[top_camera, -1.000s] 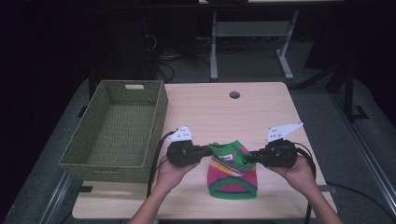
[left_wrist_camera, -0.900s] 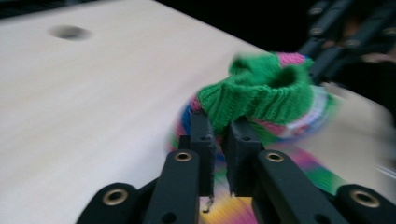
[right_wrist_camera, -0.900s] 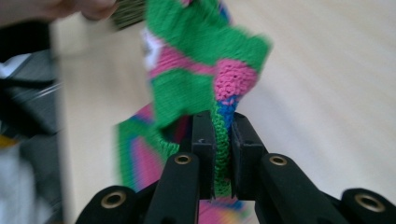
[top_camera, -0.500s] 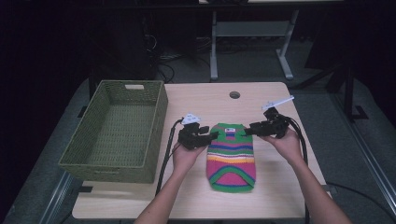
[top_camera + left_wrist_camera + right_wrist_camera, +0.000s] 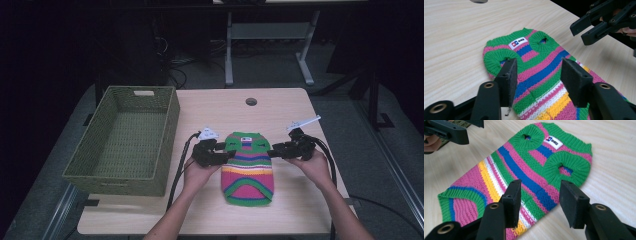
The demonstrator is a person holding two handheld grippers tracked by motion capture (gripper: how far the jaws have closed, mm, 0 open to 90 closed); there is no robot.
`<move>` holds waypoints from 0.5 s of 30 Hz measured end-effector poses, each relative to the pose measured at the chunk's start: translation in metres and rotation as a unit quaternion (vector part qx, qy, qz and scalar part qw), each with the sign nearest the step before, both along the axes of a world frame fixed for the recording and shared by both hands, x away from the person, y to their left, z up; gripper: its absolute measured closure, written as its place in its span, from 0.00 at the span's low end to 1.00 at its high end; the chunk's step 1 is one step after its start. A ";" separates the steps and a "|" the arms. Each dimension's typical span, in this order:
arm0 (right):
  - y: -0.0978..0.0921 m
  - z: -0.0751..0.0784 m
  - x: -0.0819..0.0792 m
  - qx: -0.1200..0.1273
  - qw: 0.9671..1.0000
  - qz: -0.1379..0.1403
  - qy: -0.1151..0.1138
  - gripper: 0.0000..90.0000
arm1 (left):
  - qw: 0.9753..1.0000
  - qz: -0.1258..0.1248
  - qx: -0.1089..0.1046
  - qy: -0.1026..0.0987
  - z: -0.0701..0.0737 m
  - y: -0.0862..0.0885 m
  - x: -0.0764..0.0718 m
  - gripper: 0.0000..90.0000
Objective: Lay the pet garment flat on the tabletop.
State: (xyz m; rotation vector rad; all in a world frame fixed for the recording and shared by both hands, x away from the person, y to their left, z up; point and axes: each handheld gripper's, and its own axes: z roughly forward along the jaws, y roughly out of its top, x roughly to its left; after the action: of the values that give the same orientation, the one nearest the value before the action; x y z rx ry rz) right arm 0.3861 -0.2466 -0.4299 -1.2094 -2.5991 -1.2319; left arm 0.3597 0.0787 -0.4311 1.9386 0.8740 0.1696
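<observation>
As the sweater lay flat: both grippers hung over it, empty.
Sweater [image 5: 248, 167]: 1, striped knit, on table [image 5: 280, 107] near its front middle, just right of basket.
Long axis: ran front-to-back on table; neck end w/ white label pointed away from person, green hem toward person.
L gripper [image 5: 227, 154]: 1, jaws spread, nothing between; over sweater's left edge by one armhole.
R gripper [image 5: 272, 152]: 1, jaws spread, nothing pinched; over sweater's right edge.
Basket [image 5: 125, 140]: 1, green woven, on table's left side.
High view vs others: gave basket, table hole [image 5: 251, 101], both forearms, whole layout.
L gripper view extra: label [image 5: 517, 43] & 2 green-ringed armholes close up; R gripper's jaws at top right, apart.
R gripper view extra: hem end [image 5: 445, 200] w/ green ribbing; L gripper's jaw tip at top left.
Contact w/ knit: can't tell if jaw tips touched it.
</observation>
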 end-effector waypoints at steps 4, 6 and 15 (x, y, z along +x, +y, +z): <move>-0.006 -0.002 -0.001 0.008 1.000 -0.004 0.000 0.56 | 1.000 0.002 -0.004 0.008 -0.002 0.006 0.001 0.49; -0.012 -0.005 -0.003 0.018 1.000 -0.006 0.000 0.54 | 1.000 -0.001 -0.009 0.013 -0.003 0.009 0.001 0.48; -0.026 -0.008 -0.009 0.047 0.999 -0.005 0.005 0.48 | 0.999 0.007 -0.026 0.021 -0.004 0.022 -0.004 0.39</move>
State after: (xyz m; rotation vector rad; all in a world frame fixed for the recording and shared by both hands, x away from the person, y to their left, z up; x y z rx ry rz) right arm 0.3769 -0.2730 -0.4375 -1.2109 -2.5007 -1.3289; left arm 0.3554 0.1008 -0.4354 1.8943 0.9112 0.1136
